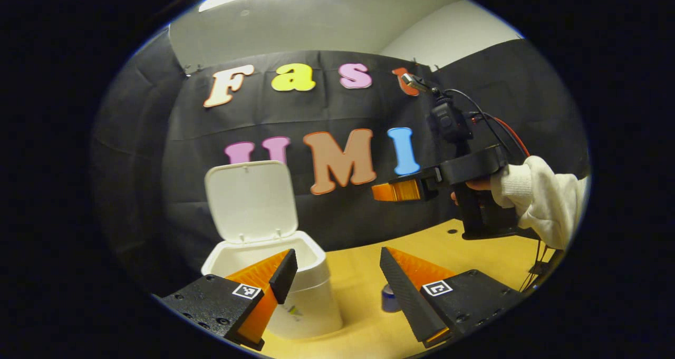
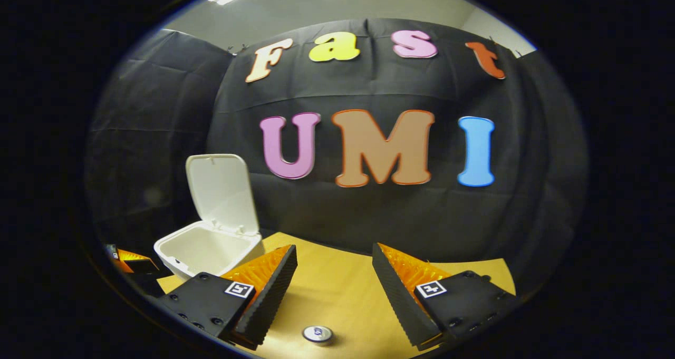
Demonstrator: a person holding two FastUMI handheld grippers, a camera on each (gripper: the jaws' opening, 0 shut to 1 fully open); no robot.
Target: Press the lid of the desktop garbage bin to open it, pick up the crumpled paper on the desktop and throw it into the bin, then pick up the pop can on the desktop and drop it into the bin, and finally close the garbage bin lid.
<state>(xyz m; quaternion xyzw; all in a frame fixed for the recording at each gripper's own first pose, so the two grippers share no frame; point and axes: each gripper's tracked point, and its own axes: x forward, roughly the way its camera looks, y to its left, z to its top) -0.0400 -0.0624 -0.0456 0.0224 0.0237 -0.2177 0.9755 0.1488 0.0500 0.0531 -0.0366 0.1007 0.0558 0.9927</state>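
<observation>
Standing open near the table's [image 2: 337,290] left edge, the garbage bin [image 2: 208,248] has its lid [image 2: 221,193] tipped up and back toward the black cloth wall [image 2: 369,216], so the pale inside of the bin shows in the right gripper view. What lies inside it cannot be made out.

Seen from the left gripper view, the left gripper [image 1: 337,274] hovers over the table with its jaws spread wide and nothing between them; its left finger crosses the front of the bin's rim in the picture, though whether it touches cannot be told. Between the fingers, lower down, a bit of the pop can [image 1: 390,298] peeks out beside the right finger, standing on the tabletop to the right of the bin.

The right gripper [image 2: 335,274] is likewise spread apart and empty. Below it the pop can stands upright on the table's near part, its silver top facing the camera, apart from both fingers and well apart from the bin.

In the left gripper view the right gripper is held high above the table's right side by a hand [image 1: 474,186] in a pale sleeve [image 1: 543,198], pointing toward the bin.
</observation>
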